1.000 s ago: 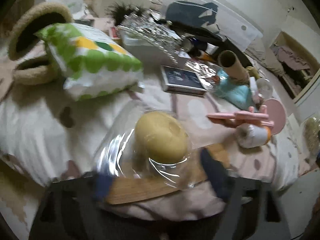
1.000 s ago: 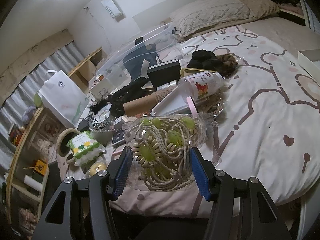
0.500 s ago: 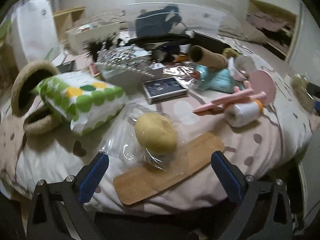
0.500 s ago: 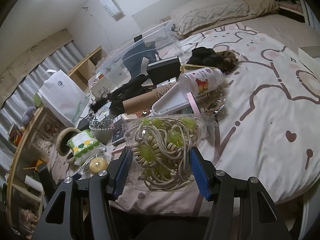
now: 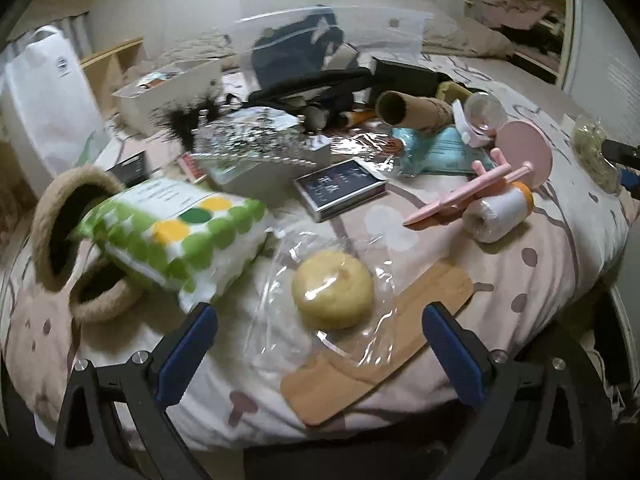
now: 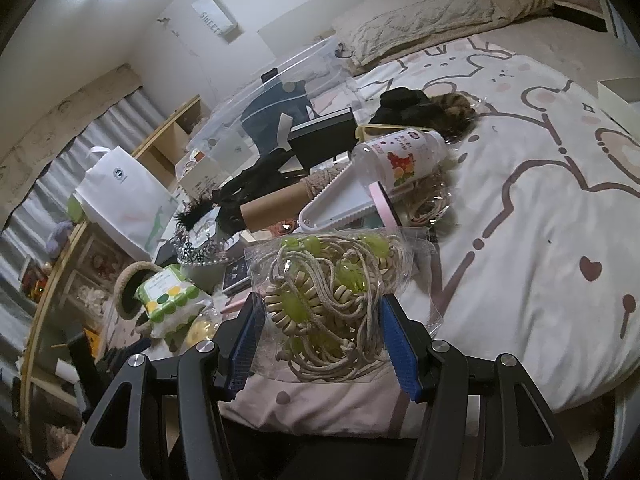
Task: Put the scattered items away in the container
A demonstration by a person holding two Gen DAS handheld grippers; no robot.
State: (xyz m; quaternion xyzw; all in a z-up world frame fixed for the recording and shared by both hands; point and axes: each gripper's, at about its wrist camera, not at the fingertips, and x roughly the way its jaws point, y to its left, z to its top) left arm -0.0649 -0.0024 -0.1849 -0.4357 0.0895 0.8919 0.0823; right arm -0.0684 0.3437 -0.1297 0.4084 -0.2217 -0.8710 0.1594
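Note:
My left gripper [image 5: 318, 344] is open and empty, just short of a yellow sponge in a clear bag [image 5: 333, 295] lying on a wooden board [image 5: 420, 320] at the bed's near edge. My right gripper [image 6: 322, 344] is shut on a clear bag of cord and green beads [image 6: 332, 280], held above the bed edge. The clear plastic container [image 5: 332, 36] stands at the back of the bed with a dark blue item inside; it also shows in the right wrist view [image 6: 272, 96].
A green-dotted pack [image 5: 176, 236] leans on a furry beige basket [image 5: 60, 232]. A dark box [image 5: 340, 188], pink stand [image 5: 480, 196], white roll [image 5: 500, 216], cardboard tube [image 5: 412, 112], tiara [image 5: 248, 140] and white paper bag [image 5: 44, 108] crowd the bed.
My left gripper has opened wide and drawn back from the sponge bag, which now lies on the board. My right gripper keeps hold of the cord bag, almost unmoved.

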